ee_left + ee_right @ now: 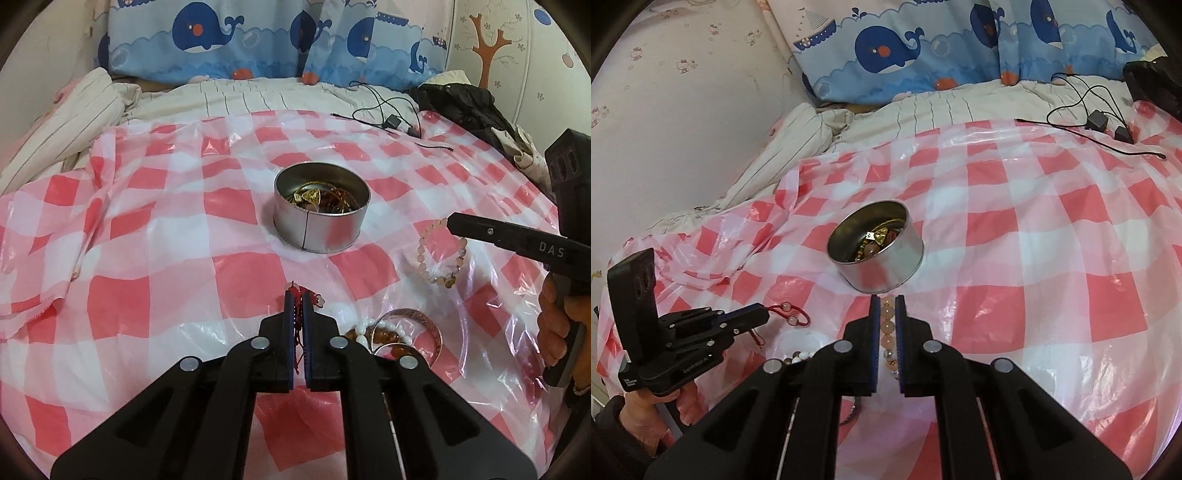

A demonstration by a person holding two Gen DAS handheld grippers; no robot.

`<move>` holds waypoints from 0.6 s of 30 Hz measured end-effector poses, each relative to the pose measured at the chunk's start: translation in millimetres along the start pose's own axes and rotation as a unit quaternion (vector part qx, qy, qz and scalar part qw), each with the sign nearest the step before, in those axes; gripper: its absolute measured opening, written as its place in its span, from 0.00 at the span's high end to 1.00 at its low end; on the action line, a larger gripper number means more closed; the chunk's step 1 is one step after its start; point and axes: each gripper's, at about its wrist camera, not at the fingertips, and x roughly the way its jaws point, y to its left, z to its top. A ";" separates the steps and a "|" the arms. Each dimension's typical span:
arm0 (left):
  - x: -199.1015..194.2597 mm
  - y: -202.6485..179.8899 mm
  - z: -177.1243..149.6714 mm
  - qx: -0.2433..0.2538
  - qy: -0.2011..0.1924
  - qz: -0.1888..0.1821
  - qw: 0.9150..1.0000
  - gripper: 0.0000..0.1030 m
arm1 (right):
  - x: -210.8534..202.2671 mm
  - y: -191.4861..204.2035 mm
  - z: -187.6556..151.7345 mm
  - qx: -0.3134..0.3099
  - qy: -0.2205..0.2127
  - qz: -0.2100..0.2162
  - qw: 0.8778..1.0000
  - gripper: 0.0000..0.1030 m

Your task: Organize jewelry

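I have two grippers in view. My left gripper (298,297) is clenched on one red cord bracelet with pale beads (295,295); in the right wrist view its loop and two clear beads (788,313) stick out past the fingertips, just above the sheet. My right gripper (887,301) is clenched on one pink round-bead bracelet (887,325); the left wrist view shows that bracelet (439,254) hanging as a loop from the tips, to the right of the tin.

One round silver metal tin (321,206), open top, sits mid-sheet on the red-and-white checked plastic sheet (177,280). It holds a tangle of gold and amber pieces; I cannot count them.

Near the left gripper, on the sheet: one white bead string (373,328), one amber bead string (388,338), one pink-brown bangle (424,321), overlapping.

Behind: one black cable with two small black blocks (1097,120), and whale-print blue pillows (207,37); count unclear.
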 end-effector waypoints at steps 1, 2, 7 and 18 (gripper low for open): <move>0.3 -0.1 0.1 0.000 0.001 0.002 1.000 0.96 | 1.0 0.0 0.1 0.000 0.001 0.001 1.000 0.92; 0.6 0.0 0.0 0.001 0.001 0.003 1.000 0.96 | 1.1 0.0 0.0 0.001 0.001 0.002 1.000 0.92; 0.4 -0.2 0.2 0.008 -0.001 0.018 1.000 0.96 | 0.8 -3.4 -0.2 0.010 -0.002 0.010 1.000 0.92; -1.8 -2.5 0.8 0.017 -0.004 0.029 0.999 0.96 | 2.5 -5.3 -1.5 0.016 -0.001 0.017 1.000 0.92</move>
